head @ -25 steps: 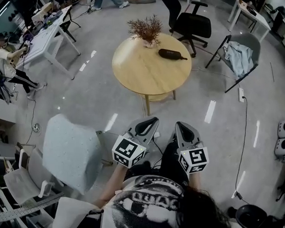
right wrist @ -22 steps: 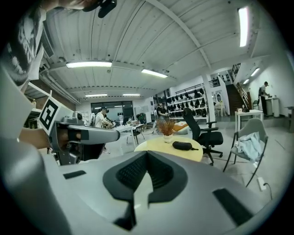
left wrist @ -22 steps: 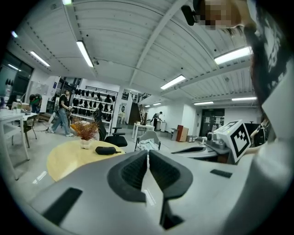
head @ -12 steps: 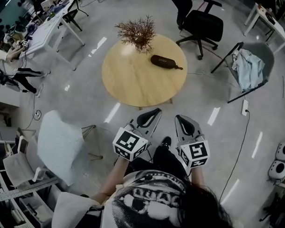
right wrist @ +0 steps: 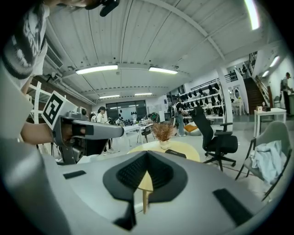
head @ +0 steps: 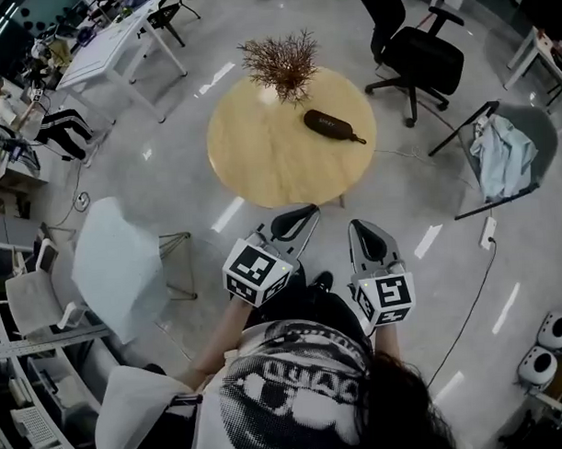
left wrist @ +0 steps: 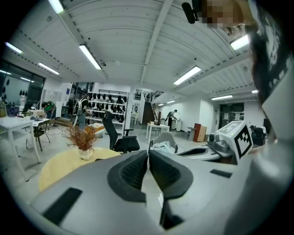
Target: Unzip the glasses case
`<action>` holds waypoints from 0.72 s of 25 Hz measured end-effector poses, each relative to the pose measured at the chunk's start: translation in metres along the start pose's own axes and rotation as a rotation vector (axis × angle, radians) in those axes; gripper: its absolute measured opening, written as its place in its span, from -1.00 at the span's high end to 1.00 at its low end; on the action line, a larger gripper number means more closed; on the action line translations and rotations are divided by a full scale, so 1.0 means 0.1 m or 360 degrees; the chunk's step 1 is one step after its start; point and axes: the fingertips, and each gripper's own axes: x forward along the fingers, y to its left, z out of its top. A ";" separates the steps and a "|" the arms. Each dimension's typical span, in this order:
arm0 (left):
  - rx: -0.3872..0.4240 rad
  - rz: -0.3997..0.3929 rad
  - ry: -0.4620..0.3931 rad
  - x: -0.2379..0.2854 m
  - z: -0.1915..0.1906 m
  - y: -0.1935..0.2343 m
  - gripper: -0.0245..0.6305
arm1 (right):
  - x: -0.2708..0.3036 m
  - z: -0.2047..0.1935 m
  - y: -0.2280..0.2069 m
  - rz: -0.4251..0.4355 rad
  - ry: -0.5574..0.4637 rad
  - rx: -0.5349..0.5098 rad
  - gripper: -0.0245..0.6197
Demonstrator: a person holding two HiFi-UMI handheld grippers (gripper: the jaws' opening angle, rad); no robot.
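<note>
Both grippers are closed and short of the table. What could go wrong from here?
The glasses case lies loose on the round table: tugging the zip unpinned may just drag it. The vase of dried branches stands close by; a long reach could tip it. Left gripper and right gripper are shut, so open before grasping.

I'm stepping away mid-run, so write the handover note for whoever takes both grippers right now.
Left gripper: jaws together, empty.
Right gripper: jaws together, empty.
Both are held out in front of the person, short of the round table.
The glasses case lies on the table near the dried plant, untouched and apparently closed.
Done: nothing yet.
Left: reach the table, steady the case, pull the zip open.
</note>
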 end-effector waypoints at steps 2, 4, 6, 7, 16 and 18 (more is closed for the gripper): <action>0.0009 0.0013 -0.0014 0.02 0.05 0.03 0.86 | 0.01 0.01 -0.02 0.0005 0.0003 -0.0004 0.92; 0.0009 0.0026 -0.0028 0.04 0.07 0.06 0.86 | 0.03 0.01 -0.05 0.0012 0.0010 -0.0013 0.92; -0.0001 0.0038 -0.0035 0.05 0.09 0.10 0.86 | 0.06 0.01 -0.08 0.0016 0.0019 -0.0024 0.92; -0.0010 0.0047 -0.0044 0.04 0.09 0.13 0.86 | 0.09 0.02 -0.09 0.0017 0.0022 -0.0028 0.92; -0.0076 0.0150 -0.0059 0.11 0.05 0.64 0.86 | 0.46 0.06 -0.30 0.0087 0.0074 0.0018 0.92; -0.0086 0.0178 -0.0038 0.13 0.01 0.80 0.86 | 0.62 0.07 -0.35 0.0102 0.0089 0.0010 0.92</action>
